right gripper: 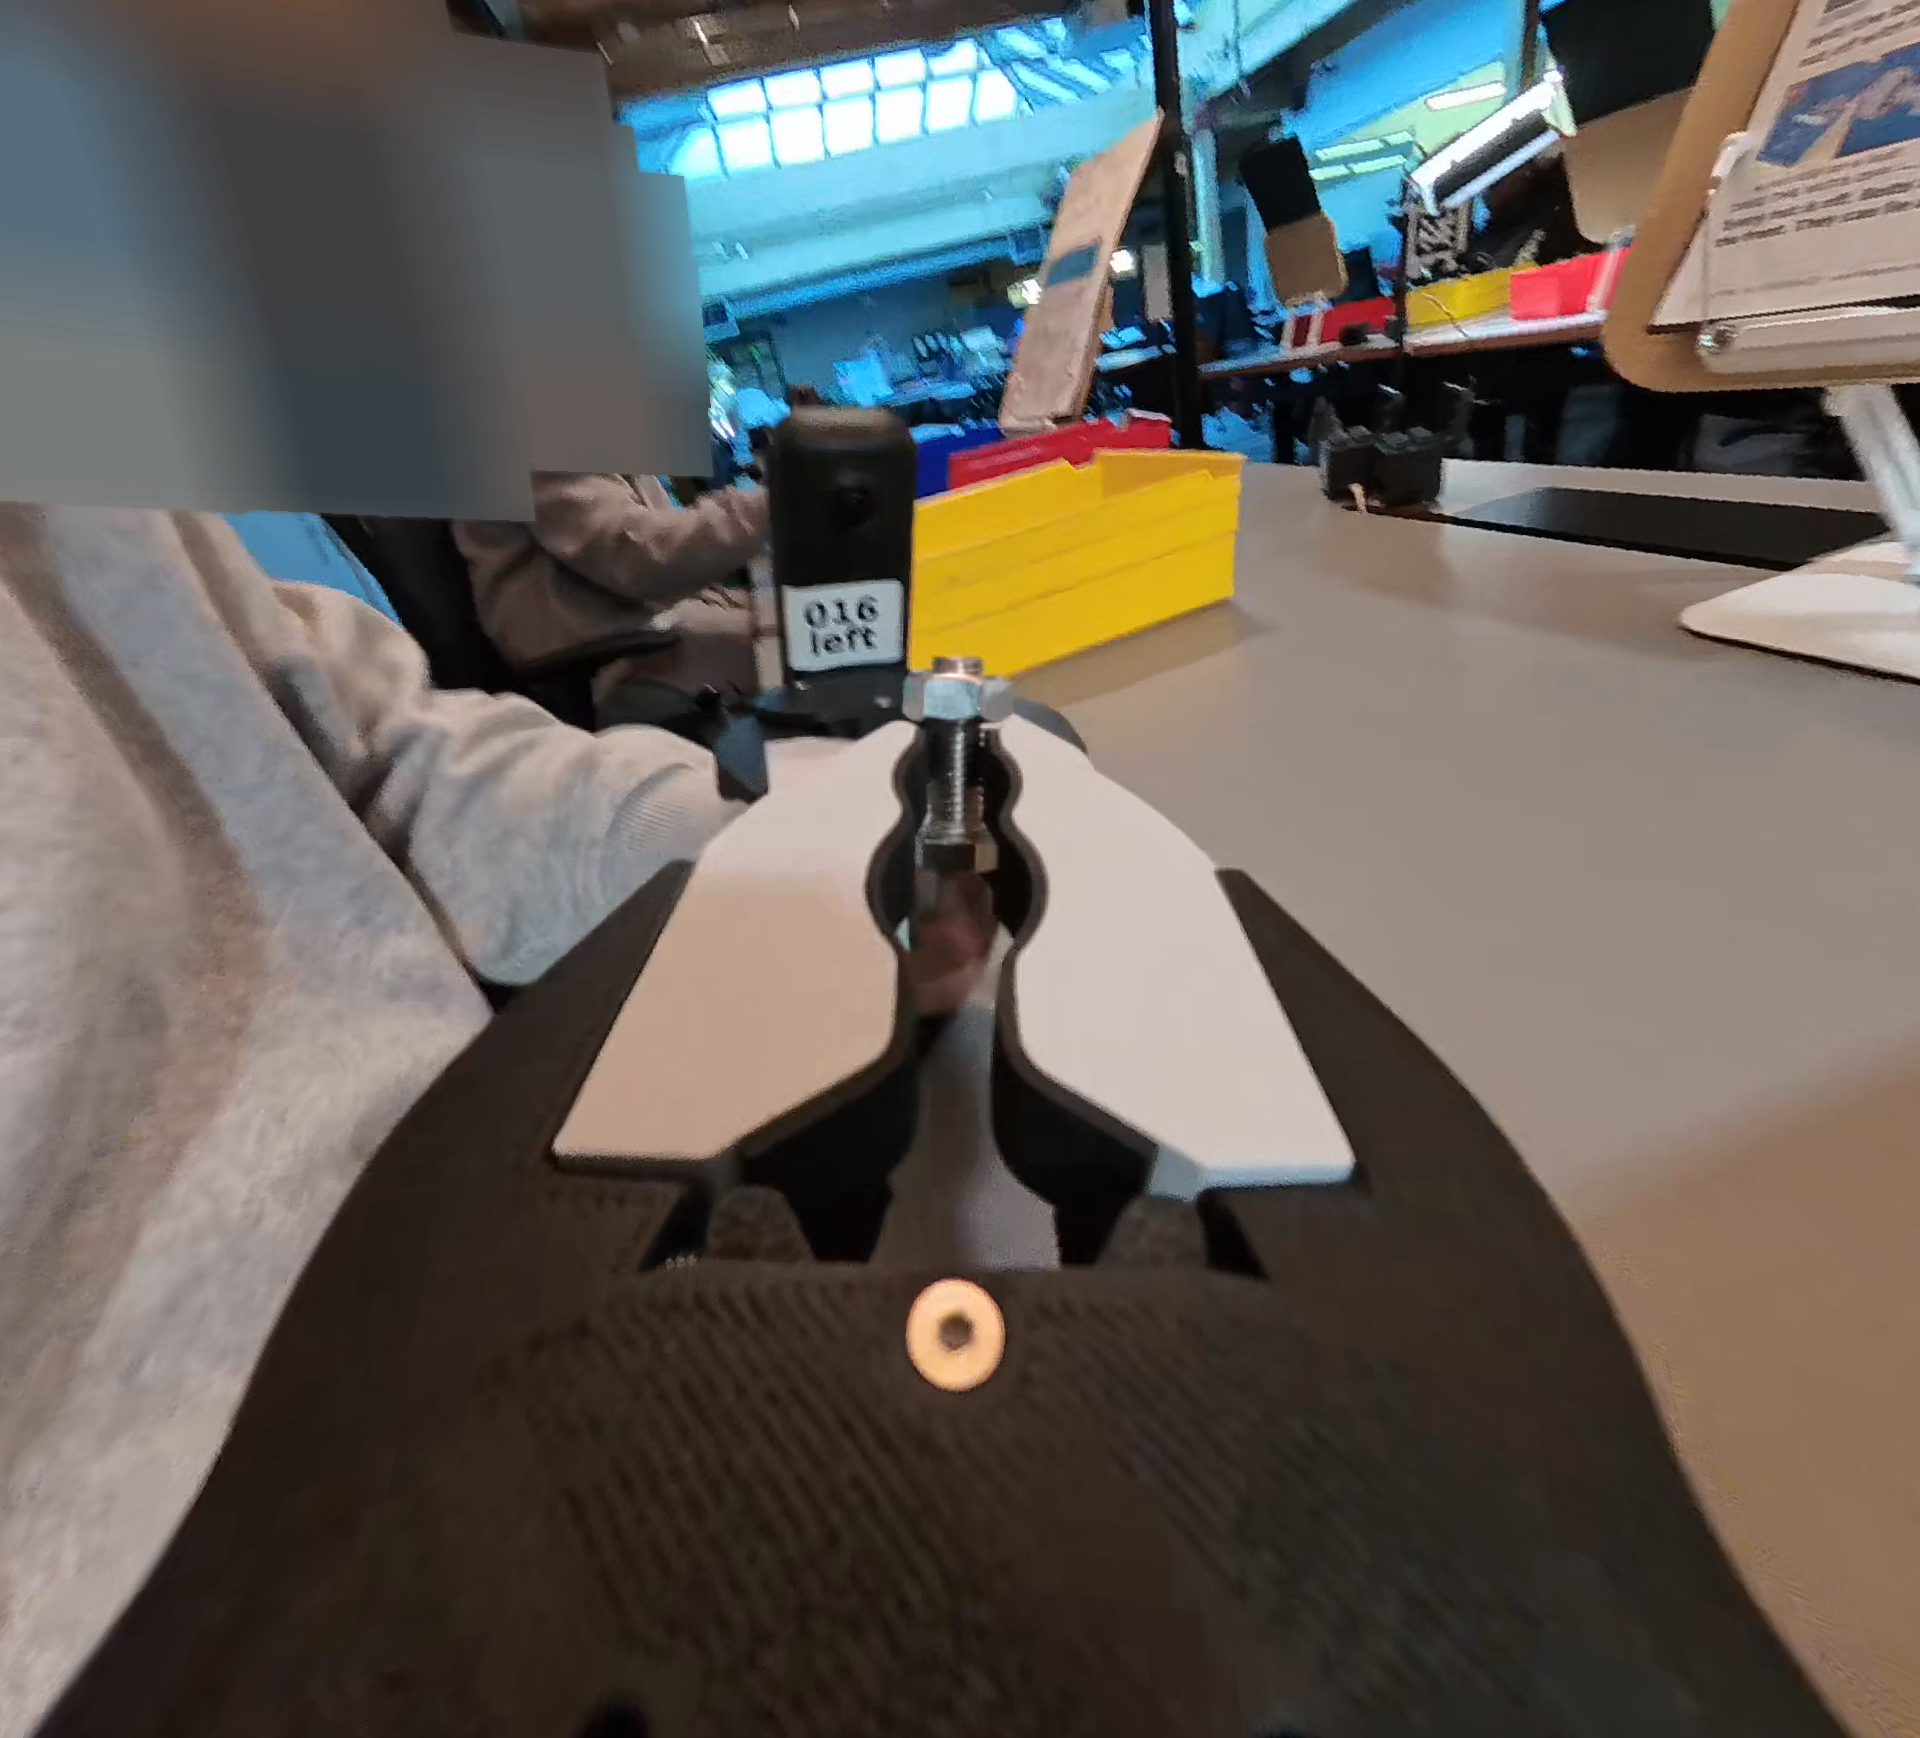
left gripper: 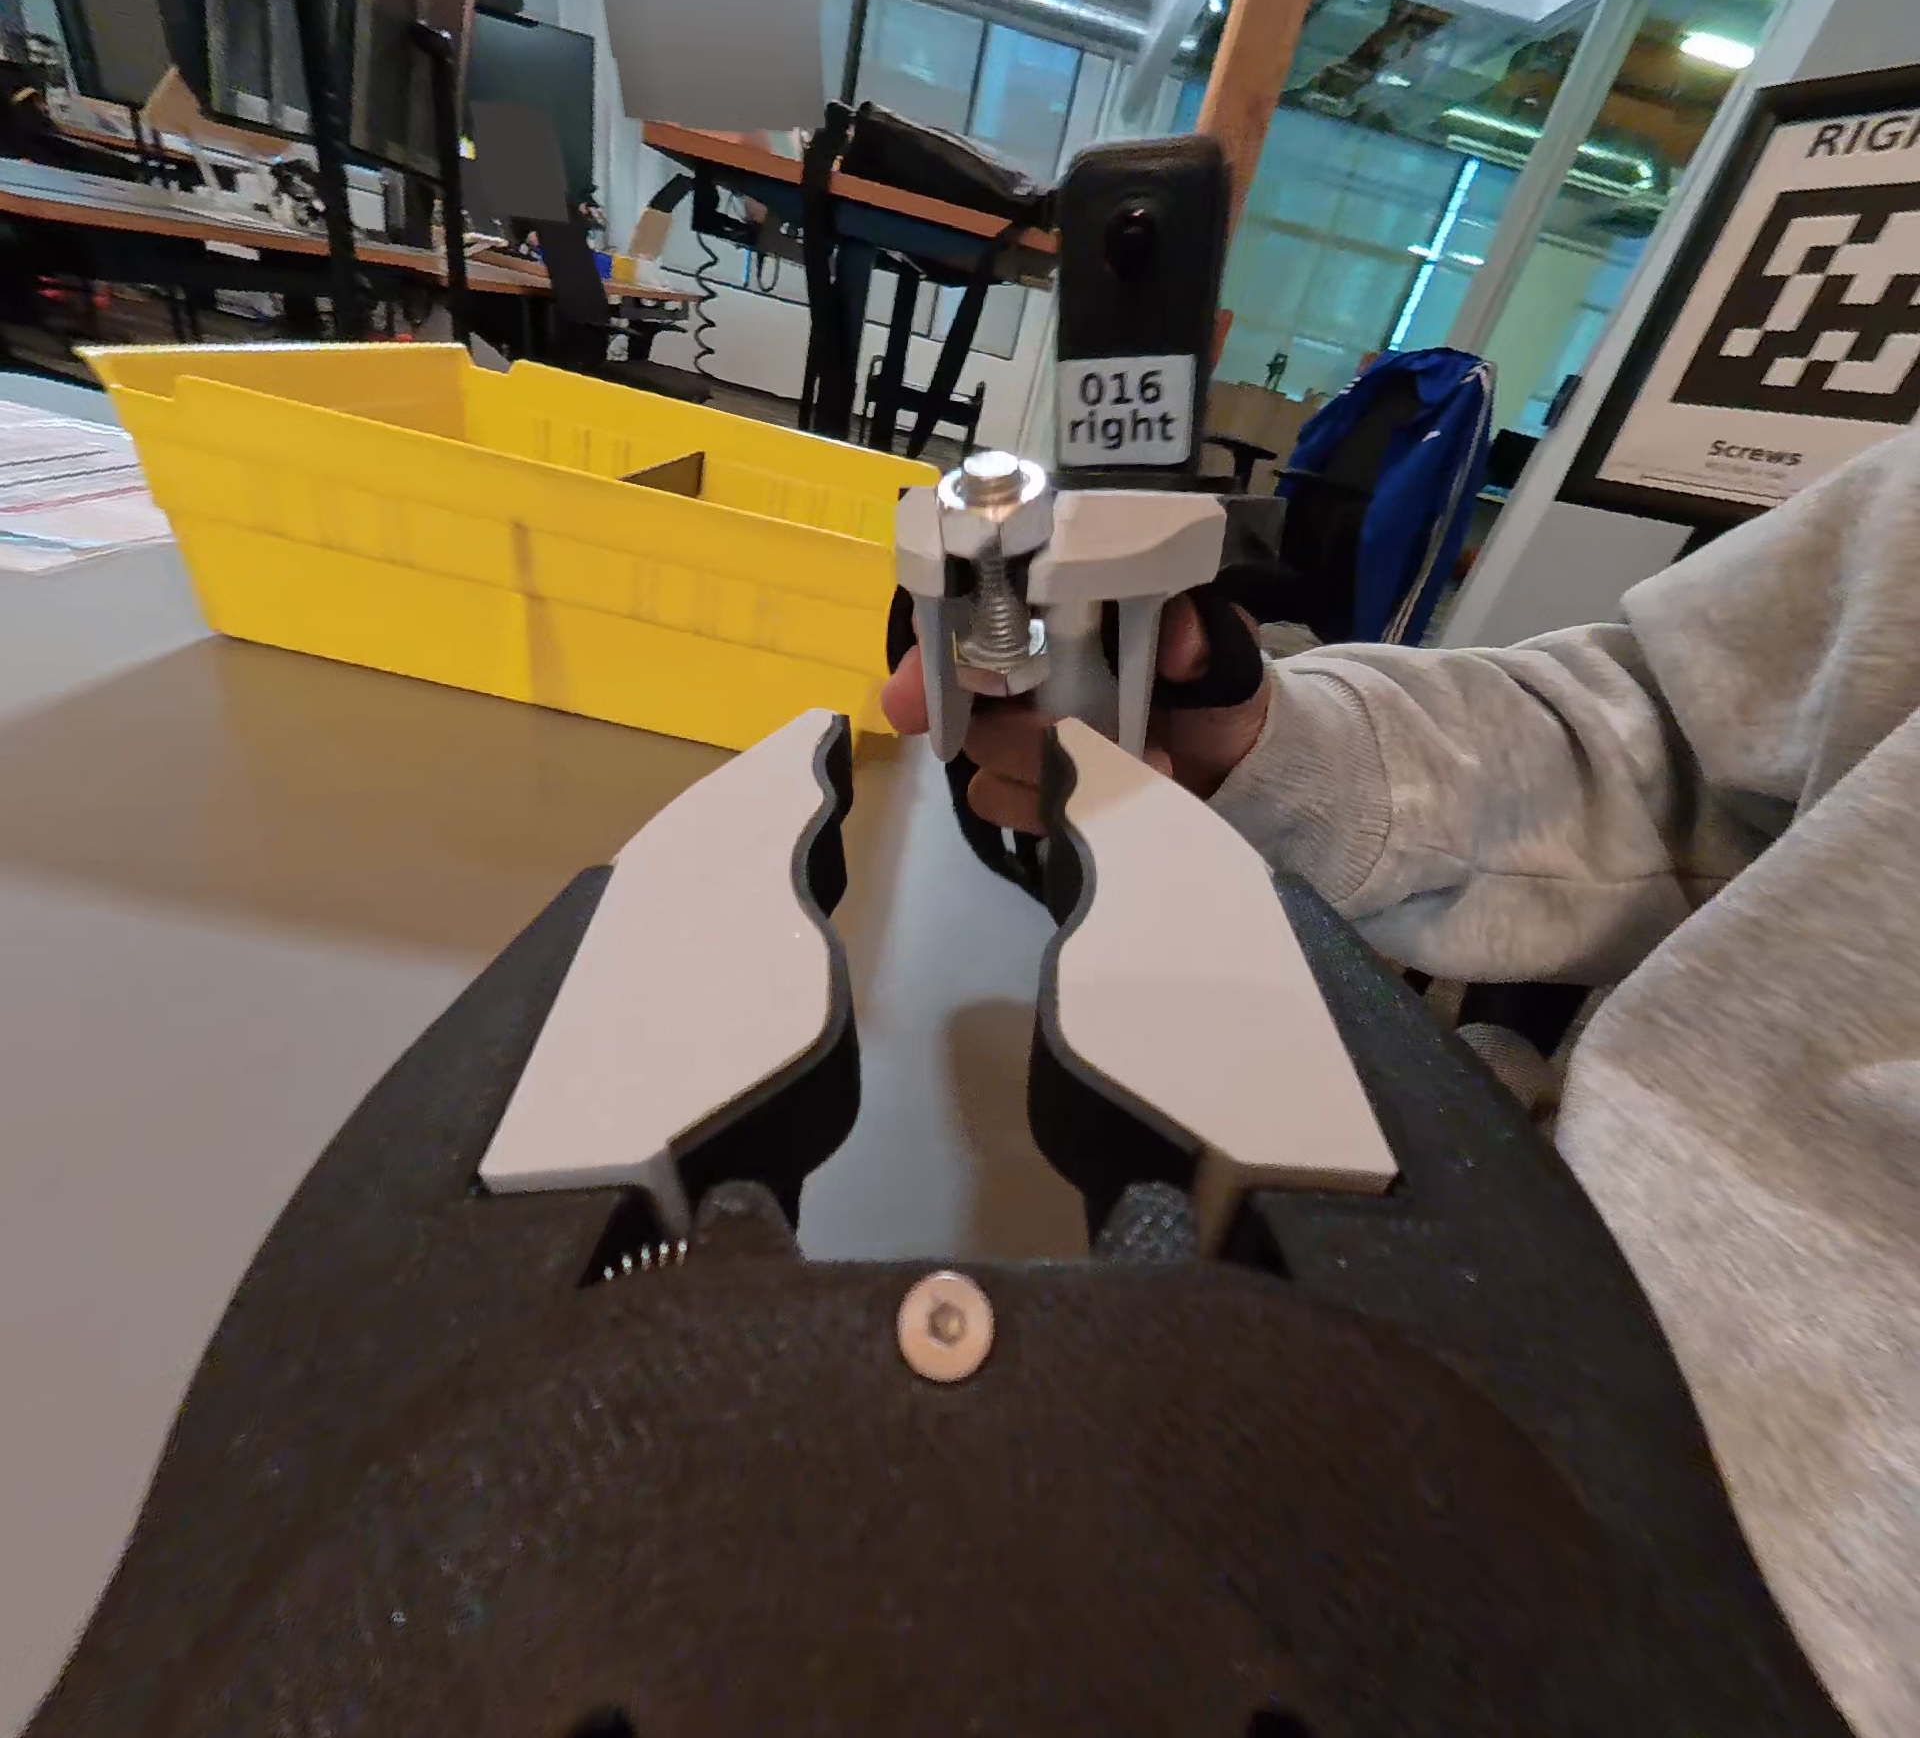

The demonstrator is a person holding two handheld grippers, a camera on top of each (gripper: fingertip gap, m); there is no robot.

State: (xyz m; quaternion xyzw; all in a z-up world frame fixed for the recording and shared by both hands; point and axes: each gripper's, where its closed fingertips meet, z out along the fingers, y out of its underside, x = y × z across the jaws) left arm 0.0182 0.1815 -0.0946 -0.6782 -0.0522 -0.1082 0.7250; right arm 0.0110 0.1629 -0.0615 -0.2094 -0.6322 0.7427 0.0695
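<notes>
My right gripper [right gripper: 951,758] is shut on a silver threaded bolt [right gripper: 948,784] and holds it upright above the grey table [right gripper: 1455,805]. A hex nut [right gripper: 956,701] sits at the bolt's top, above the fingertips, and a second hex piece [right gripper: 951,852] sits lower between the fingers. In the left wrist view the right gripper [left gripper: 997,592] faces me with the bolt [left gripper: 992,587] and its top nut [left gripper: 992,504]. My left gripper [left gripper: 945,753] is open and empty, its tips just below and in front of the bolt, apart from it.
A yellow bin [left gripper: 468,535] with a cardboard divider stands on the table behind and left of the grippers; it also shows in the right wrist view [right gripper: 1081,556]. A framed marker sign [left gripper: 1818,306] stands right. A clipboard on a white stand [right gripper: 1766,161] stands at far right. A grey sleeve [left gripper: 1558,774] reaches in.
</notes>
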